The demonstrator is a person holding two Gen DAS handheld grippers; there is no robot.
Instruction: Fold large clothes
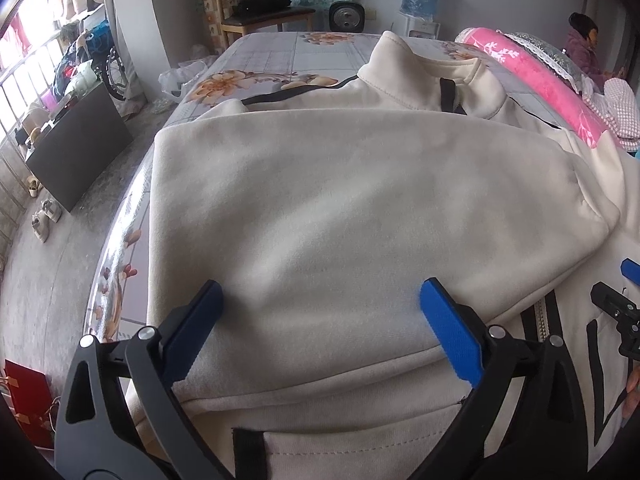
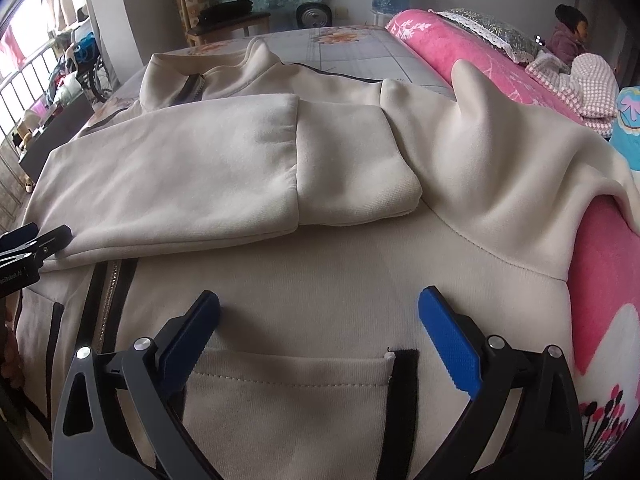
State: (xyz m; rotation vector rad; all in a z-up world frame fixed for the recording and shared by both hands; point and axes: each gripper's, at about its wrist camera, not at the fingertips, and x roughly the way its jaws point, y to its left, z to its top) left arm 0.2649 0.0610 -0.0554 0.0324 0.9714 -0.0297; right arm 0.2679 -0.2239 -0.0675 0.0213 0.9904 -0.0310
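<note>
Two grippers hang low over a cream jacket [image 2: 320, 280], both released with fingers spread wide and nothing between them. At the bottom of the left wrist view, the left gripper [image 1: 320, 312] is over a folded-in sleeve [image 1: 340, 200]; the right gripper [image 2: 320, 320] sits above a chest pocket [image 2: 288, 400] with black trim. The jacket lies spread on a floral bed [image 1: 280, 56], collar at the upper centre. A pink quilt [image 2: 440, 40] runs along the right, a wooden chair [image 1: 256, 12] stands beyond the bed.
</note>
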